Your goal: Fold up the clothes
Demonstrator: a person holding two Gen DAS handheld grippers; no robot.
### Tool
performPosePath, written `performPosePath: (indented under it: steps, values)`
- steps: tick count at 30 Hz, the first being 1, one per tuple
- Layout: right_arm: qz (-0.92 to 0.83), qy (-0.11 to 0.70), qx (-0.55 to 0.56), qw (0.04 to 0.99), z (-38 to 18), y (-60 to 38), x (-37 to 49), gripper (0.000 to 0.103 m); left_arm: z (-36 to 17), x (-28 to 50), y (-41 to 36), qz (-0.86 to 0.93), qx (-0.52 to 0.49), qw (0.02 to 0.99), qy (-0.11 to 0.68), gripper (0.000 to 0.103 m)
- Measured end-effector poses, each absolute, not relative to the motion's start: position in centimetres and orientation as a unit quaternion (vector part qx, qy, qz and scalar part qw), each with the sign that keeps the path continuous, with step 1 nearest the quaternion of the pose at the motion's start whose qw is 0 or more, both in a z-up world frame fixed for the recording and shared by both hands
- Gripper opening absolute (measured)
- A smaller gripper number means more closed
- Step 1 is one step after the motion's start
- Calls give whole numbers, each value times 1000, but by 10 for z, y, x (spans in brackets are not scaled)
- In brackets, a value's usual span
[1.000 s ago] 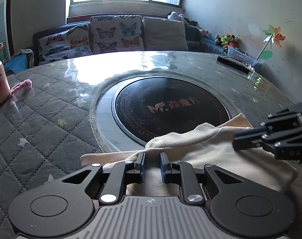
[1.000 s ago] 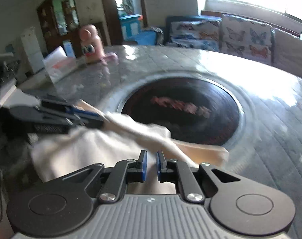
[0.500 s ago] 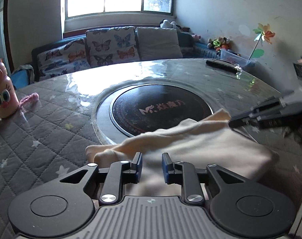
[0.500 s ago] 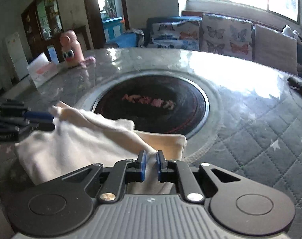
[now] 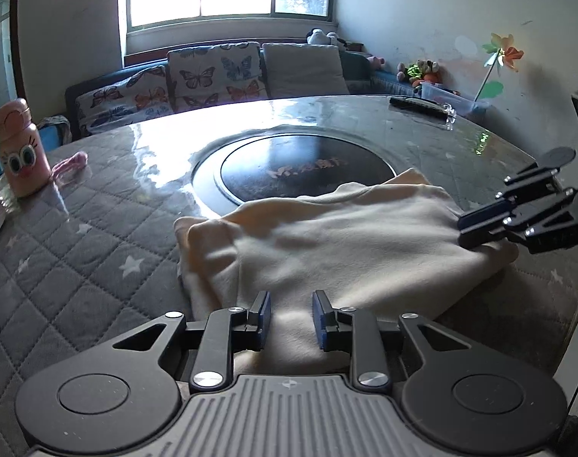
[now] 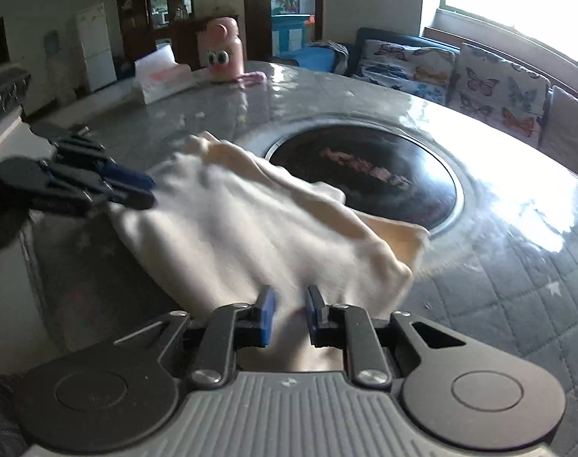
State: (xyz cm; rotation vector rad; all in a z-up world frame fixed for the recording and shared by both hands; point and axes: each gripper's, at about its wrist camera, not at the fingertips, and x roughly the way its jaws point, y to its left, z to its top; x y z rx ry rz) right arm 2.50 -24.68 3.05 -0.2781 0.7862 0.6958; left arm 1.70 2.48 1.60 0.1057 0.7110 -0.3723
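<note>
A cream garment (image 5: 342, 236) lies folded on the round table, partly over the black centre disc; it also shows in the right wrist view (image 6: 258, 236). My left gripper (image 5: 289, 320) is at its near edge, jaws apart, cloth lying between them. My right gripper (image 6: 289, 316) is at the opposite edge, jaws also apart over cloth. Each gripper shows in the other's view: the right one (image 5: 475, 228) at the garment's right edge, the left one (image 6: 136, 190) at its left edge.
The table has a grey quilted star cover (image 5: 79, 259) and a black centre disc (image 5: 308, 167). A pink bottle (image 5: 22, 152) and a pink cord (image 5: 68, 163) stand at far left, a white box (image 6: 163, 80) near it, a remote (image 5: 418, 106) at far right. A sofa stands behind.
Both grippers have opened their jaws from nearly shut and pulled back slightly. The garment has settled flatter on the table.
</note>
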Motion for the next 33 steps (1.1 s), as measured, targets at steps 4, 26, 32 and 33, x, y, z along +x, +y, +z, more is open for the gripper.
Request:
performPosePath:
  steps: [4,26,32,33]
  values:
    - [319,373,-139,860,34,-252,24,20,16,14,24,-181,58,919,345,28]
    - [416,341,-175,825,34,-192,12,20,21,7,-10,-233,58,912,332,30]
    - [405,339,-146,837,35,-190,32,20,25,24,4,-198,40,923,328,30]
    - [404,344,-146,835,31,-189,35,20,23,28,6,-190,38,924,330,30]
